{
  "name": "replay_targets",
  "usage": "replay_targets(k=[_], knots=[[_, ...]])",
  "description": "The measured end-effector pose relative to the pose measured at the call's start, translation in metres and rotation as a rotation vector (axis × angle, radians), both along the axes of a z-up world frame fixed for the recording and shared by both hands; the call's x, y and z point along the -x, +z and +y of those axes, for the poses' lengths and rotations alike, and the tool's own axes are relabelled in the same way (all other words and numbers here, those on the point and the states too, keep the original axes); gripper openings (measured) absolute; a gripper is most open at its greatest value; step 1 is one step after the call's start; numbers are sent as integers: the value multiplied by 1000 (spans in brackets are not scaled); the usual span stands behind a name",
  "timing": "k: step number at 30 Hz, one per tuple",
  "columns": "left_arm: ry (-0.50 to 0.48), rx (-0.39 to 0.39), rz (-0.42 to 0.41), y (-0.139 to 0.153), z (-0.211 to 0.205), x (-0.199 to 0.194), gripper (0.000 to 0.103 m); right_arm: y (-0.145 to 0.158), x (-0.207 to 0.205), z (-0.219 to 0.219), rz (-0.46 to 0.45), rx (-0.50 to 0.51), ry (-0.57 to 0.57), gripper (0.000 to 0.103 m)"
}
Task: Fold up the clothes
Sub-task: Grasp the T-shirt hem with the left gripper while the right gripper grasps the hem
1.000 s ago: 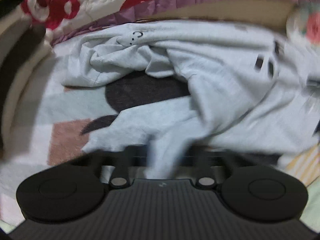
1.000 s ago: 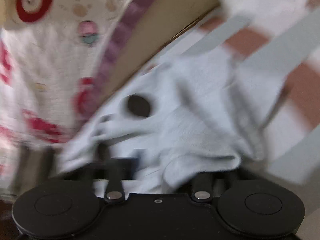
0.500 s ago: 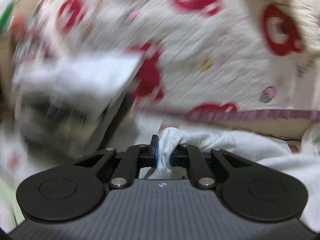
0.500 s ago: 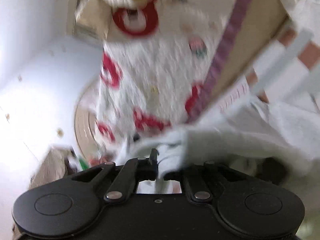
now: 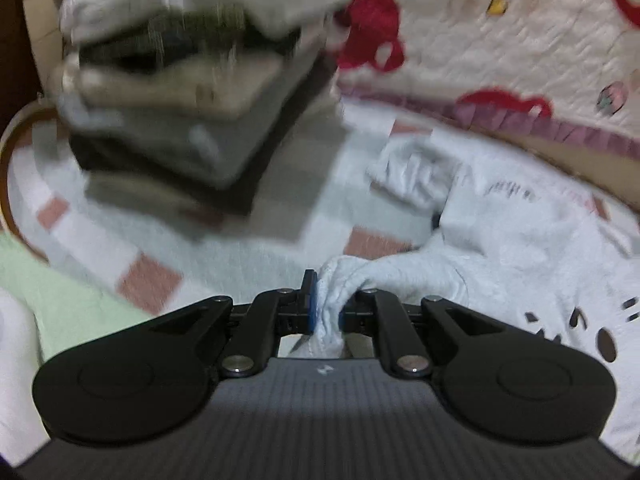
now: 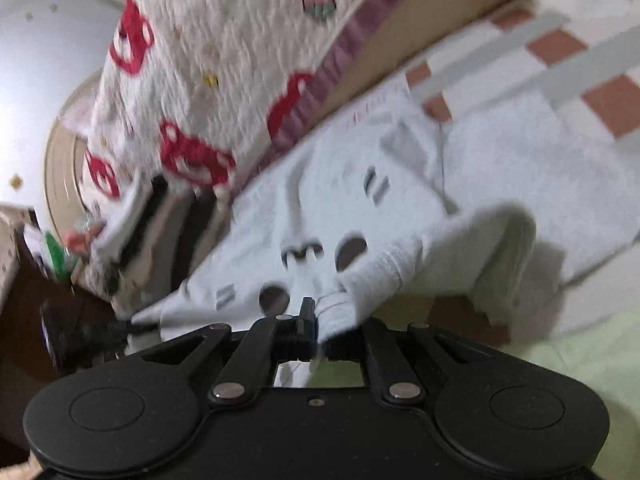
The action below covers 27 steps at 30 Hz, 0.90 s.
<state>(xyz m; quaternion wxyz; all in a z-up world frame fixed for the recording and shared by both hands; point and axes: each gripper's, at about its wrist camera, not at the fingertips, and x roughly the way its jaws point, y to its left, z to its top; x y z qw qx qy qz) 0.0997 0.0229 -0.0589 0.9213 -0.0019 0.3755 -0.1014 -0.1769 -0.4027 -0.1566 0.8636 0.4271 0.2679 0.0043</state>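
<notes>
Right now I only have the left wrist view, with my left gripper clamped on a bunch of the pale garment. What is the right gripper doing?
Observer: The right gripper is shut on another edge of the same pale garment, a ribbed, cuff-like end.
Operator: Is the printed side up over there?
Observer: Yes; the right wrist view shows dark oval and bar-shaped marks facing up, just beyond the fingers.
Operator: Is the cloth flat near that grip?
Observer: No. Beside the right gripper a fold of it is raised off the checked bedcover, throwing a shadow beneath.
</notes>
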Motion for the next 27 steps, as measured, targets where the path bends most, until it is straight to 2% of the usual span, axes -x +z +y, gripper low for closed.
replay_targets(k=[2,4,6,8,10,12,14,17,18,21,24,27], knots=[[-11,45,-44,21,12,1,9,10,7,-3,-83,-80,-8,7],[-44,94,-15,26,23,-3,11,0,18,-6,-103,-243,-27,6],[-25,63,35,14,26,-9,13,-12,28,-9,-120,-409,-47,6],[3,4,70,-3,25,-11,13,-17,35,-1,0,-250,-52,7],[19,-34,89,-19,23,-11,13,-21,38,9,68,-146,-32,6],[22,-32,80,-23,21,-11,13,-19,40,16,74,-80,-27,6],[23,-29,69,-26,19,-11,13,-5,33,21,92,81,-34,6],[27,17,32,-26,20,-12,18,17,17,27,138,336,-67,6],[34,27,26,-29,20,-15,20,21,13,23,156,385,-89,6],[46,25,31,-42,18,-18,21,25,-1,5,227,456,-139,7],[49,27,24,-53,16,-17,21,23,-14,4,318,527,-166,17],[52,29,17,-64,13,-16,20,25,-5,13,309,551,-175,17]])
